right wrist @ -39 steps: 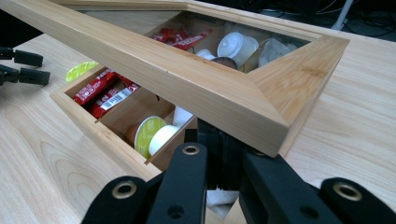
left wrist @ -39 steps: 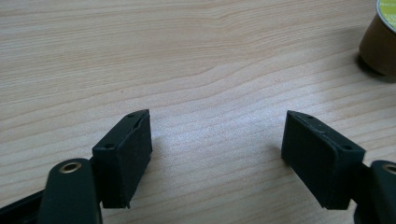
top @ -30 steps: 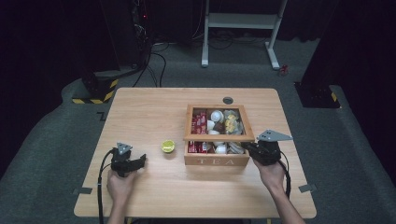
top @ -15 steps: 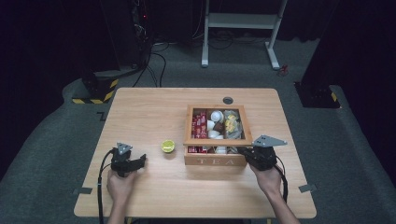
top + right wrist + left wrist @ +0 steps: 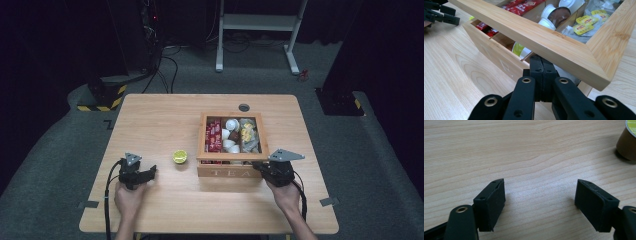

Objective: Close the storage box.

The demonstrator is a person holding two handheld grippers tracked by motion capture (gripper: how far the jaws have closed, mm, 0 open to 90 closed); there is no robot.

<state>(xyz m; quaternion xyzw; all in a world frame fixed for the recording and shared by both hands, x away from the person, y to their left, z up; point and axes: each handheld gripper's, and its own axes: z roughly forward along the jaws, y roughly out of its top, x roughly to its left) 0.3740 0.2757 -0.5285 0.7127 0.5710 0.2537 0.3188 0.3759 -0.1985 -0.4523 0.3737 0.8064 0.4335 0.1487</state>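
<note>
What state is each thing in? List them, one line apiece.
Tea box: lid lifted partway, contents showing.
Capsule: upright on the table, apart from the box.
Left gripper: open, holding nothing.
Right gripper: shut, tips under the lid's front edge.

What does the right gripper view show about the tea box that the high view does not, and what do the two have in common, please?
Right gripper view alone: the right claw has its jaws pressed together and tucked under the raised front rail of the lid, which stands clear of the box's front wall. A green-and-white capsule peeks through that gap.

High view alone: the whole table, the left claw resting apart, and a lime-topped capsule beside the tea box.

Both: red sachets, white cups and yellow tea bags inside.
</note>
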